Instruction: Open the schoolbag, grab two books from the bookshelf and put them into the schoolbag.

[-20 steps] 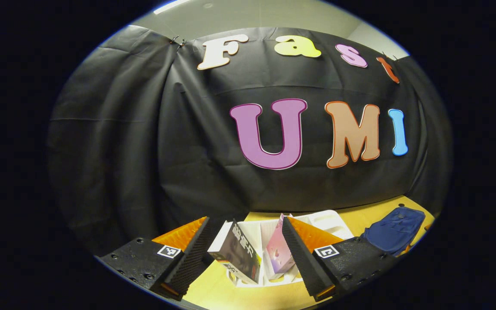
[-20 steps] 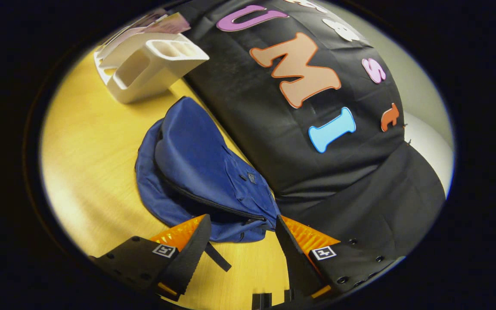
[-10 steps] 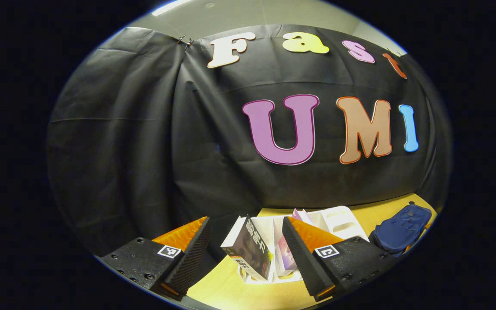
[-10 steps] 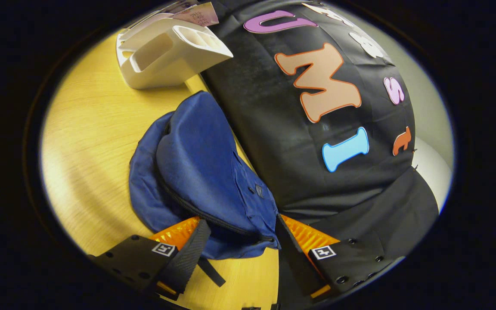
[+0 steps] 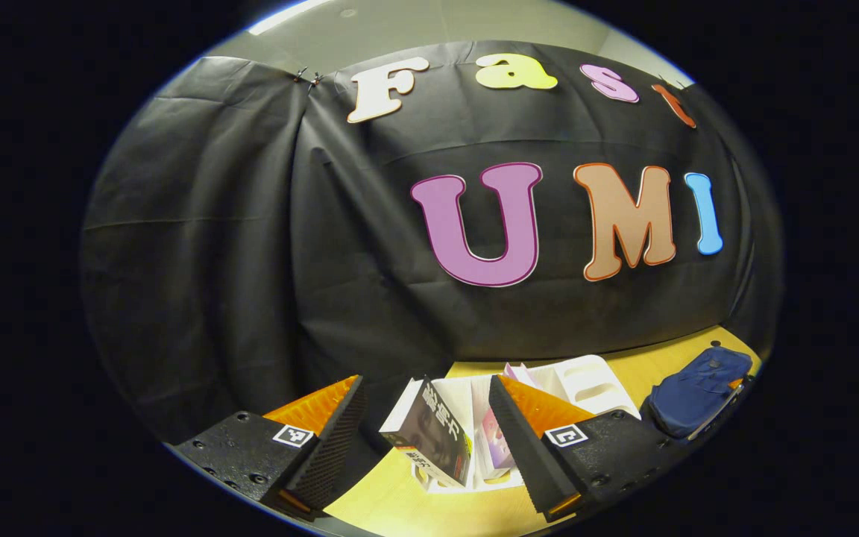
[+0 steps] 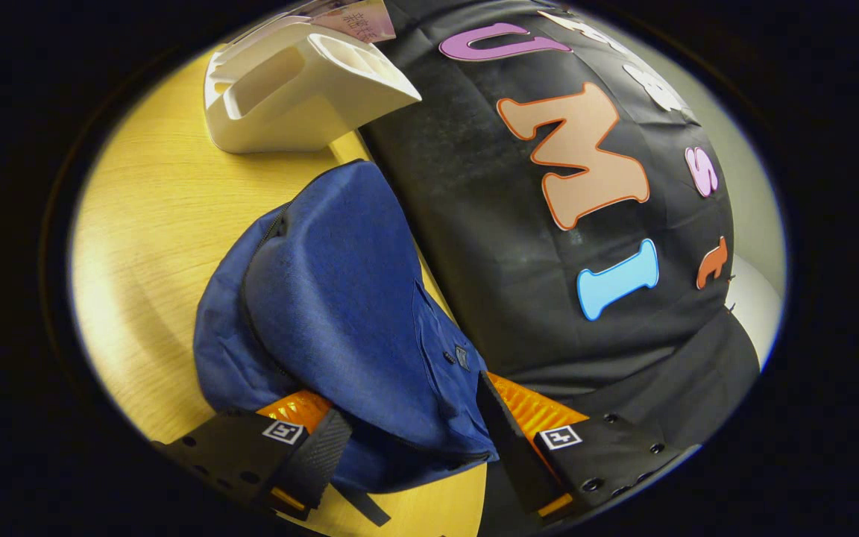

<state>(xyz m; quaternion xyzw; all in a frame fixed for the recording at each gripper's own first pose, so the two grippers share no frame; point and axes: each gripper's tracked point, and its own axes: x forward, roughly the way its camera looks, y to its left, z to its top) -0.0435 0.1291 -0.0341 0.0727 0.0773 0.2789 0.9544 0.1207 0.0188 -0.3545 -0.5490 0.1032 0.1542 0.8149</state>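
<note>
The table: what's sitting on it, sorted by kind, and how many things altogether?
Blue schoolbag: 1
White bookshelf: 1
Books in the bookshelf: 2, a dark-covered book and a pink-covered book
Total: 4

My left gripper (image 5: 423, 436) hangs level above the desk's near edge, fingers spread wide with nothing between them. My right gripper (image 6: 408, 447) is tilted and low over the desk's far edge, fingers wide apart, not clamped.
</note>
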